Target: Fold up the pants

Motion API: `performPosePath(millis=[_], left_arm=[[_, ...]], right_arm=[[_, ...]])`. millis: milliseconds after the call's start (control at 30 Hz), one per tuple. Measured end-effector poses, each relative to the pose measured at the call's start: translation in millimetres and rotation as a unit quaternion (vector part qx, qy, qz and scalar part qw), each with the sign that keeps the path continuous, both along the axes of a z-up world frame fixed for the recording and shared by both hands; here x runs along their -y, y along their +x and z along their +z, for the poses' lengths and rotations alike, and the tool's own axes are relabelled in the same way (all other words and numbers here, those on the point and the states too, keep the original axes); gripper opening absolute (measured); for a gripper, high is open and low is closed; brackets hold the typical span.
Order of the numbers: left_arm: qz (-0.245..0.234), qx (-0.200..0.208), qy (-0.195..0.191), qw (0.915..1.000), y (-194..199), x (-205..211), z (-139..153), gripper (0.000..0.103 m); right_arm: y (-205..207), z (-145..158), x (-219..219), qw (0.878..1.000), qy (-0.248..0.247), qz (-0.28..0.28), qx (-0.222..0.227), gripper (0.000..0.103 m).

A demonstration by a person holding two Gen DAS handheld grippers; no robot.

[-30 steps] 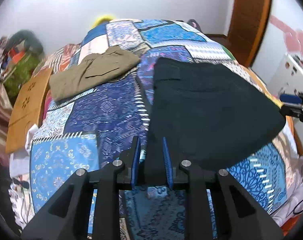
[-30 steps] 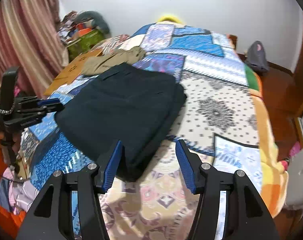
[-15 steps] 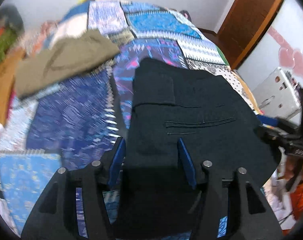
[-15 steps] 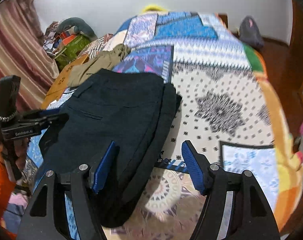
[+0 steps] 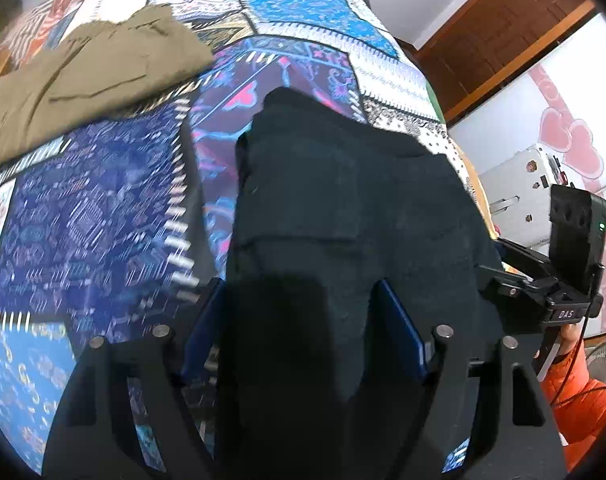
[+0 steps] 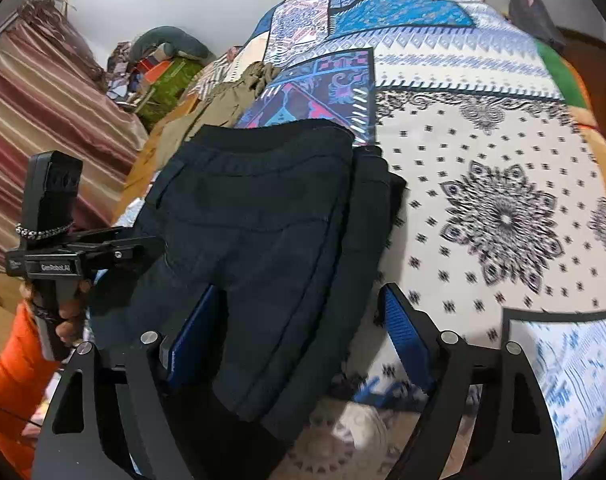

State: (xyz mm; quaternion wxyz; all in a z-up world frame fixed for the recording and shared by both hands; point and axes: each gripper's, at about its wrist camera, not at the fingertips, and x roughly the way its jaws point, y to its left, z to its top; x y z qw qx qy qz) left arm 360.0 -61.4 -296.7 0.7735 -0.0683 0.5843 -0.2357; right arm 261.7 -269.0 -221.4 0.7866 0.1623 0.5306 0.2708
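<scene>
Dark navy pants [image 5: 343,208] lie folded on the patchwork bedspread [image 5: 95,216]. My left gripper [image 5: 303,324] points steeply down over their near left corner. Its jaws are opening, with dark cloth lying between the blue pads [image 5: 401,332], which do not press on it. In the right wrist view the same pants [image 6: 263,216] show a back pocket seam. My right gripper [image 6: 299,334] straddles their near right edge, its jaws also opening around the cloth without squeezing it. Each view shows the other gripper at the pants' side: the right gripper [image 5: 515,292] and the left gripper [image 6: 115,254].
Olive pants [image 5: 83,68] lie folded at the far left of the bed. A wooden door [image 5: 503,28] and a white cabinet [image 5: 519,196] stand to the right. A striped curtain [image 6: 43,92] and piled clutter [image 6: 163,72] are on the left. An orange sleeve [image 6: 7,380] shows.
Both grippers have come down and closer onto the near end of the dark pants. Their jaws have spread wider and now straddle the cloth.
</scene>
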Motion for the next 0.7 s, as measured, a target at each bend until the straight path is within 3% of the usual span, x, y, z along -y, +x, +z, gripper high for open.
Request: performPosePath(millis=[100, 200, 333, 500, 700], left_arm=[[-0.016, 0.010, 0.005, 0.9998, 5.3, 9.7, 1.6, 0.076], [-0.019, 0.014, 0.010, 0.9997, 13.3, 14.0, 2.0, 0.070], [-0.025, 0.040, 0.034, 0.9983, 15.0, 19.3, 11.0, 0.051], [-0.033, 0.080, 0.060, 0.9944, 10.5, 24.1, 29.7, 0.030], [-0.020, 0.126, 0.042, 0.9909, 9.1, 19.7, 62.8, 0.023]], right_arm=[[9.4, -2.9, -1.1, 1.000, 0.008, 0.006, -0.005, 0.081], [15.9, -5.0, 2.1, 1.000, 0.018, 0.002, -0.011, 0.073], [20.7, -3.0, 4.6, 1.000, 0.027, -0.001, -0.014, 0.052], [20.9, 13.4, 4.3, 1.000, 0.017, -0.004, 0.008, 0.033], [26.5, 48.3, -4.7, 0.998, 0.000, -0.004, 0.062, 0.026]])
